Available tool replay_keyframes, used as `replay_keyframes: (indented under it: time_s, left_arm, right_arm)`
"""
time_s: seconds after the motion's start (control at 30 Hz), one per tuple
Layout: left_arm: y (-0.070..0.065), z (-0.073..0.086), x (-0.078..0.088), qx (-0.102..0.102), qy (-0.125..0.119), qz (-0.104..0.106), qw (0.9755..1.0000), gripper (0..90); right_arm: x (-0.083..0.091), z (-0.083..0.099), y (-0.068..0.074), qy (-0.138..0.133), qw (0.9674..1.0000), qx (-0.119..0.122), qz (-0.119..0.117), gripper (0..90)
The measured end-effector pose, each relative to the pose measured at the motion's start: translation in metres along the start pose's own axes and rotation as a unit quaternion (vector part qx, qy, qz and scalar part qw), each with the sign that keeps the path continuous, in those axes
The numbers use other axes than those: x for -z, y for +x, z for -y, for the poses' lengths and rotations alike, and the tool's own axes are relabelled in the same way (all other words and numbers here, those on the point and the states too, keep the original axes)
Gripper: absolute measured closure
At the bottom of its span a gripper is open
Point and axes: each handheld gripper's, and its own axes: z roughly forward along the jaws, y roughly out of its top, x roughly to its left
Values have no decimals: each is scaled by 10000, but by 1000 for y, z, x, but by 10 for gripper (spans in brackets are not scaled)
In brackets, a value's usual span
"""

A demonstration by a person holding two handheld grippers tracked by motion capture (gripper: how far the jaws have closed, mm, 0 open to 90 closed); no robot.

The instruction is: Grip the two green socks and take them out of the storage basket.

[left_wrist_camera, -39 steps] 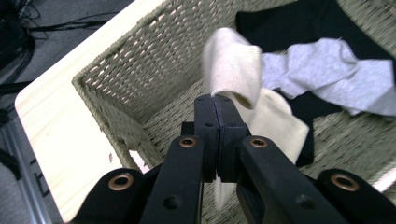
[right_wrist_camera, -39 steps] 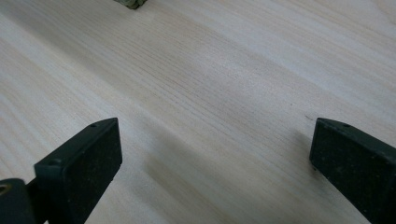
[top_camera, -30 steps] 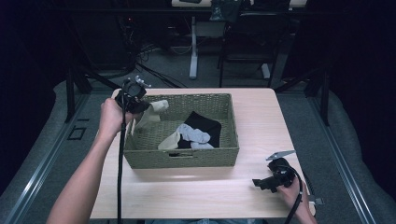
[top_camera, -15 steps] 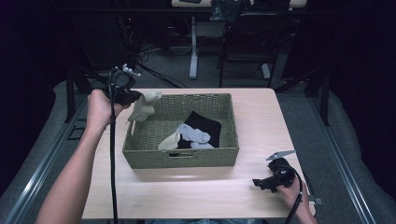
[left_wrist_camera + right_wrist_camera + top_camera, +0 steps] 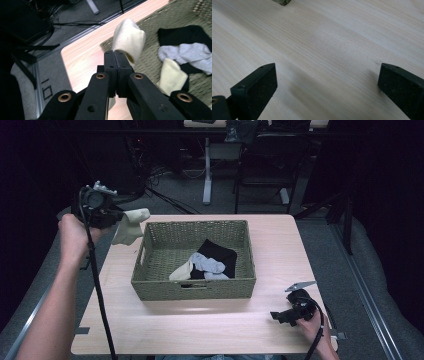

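Resting at the near right corner of the worktop, my right gripper lies idle; in its own view the two jaws stand wide apart over bare wood with nothing between them. Beyond it sits the woven basket, mid-worktop, with a second cream sock, a grey sock and a black garment lying tangled on its floor.

Farther off, at the far left, my left gripper is lifted clear of the basket's left rim. In the left gripper view its jaws are pressed flat together, pinching a cream sock by one edge; the rest of it hangs free, out over the far left corner of the worktop, not touching wicker or wood.

I judge the step in hand to be lifting this sock out of the basket. The next move, as I see it, calls for carrying it to a bare patch of worktop left of the basket, lowering until the cloth settles, then letting the jaws part
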Motion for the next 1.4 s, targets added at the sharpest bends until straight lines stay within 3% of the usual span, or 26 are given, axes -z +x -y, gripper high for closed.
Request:
replay_keyframes:
  time_s: [0.27, 0.67, 0.93, 1.4]
  left_arm:
    - [25, 27, 8, 324, 42, -194, 9993, 897]
    - [44, 54, 3, 648, 158, -347, 9972, 897]
    - [50, 74, -14, 838, 324, -333, 9954, 897]
    - [49, 106, -52, 1044, 678, -177, 9921, 897]
  right_arm:
    - [-1, 0, 1, -44, 10000, -45, 71, 17]
    - [-1, 0, 1, -53, 10000, -46, 66, 18]
    - [-2, 1, 0, -67, 9999, -55, 81, 18]
    - [-1, 1, 0, -23, 10000, -24, 54, 19]
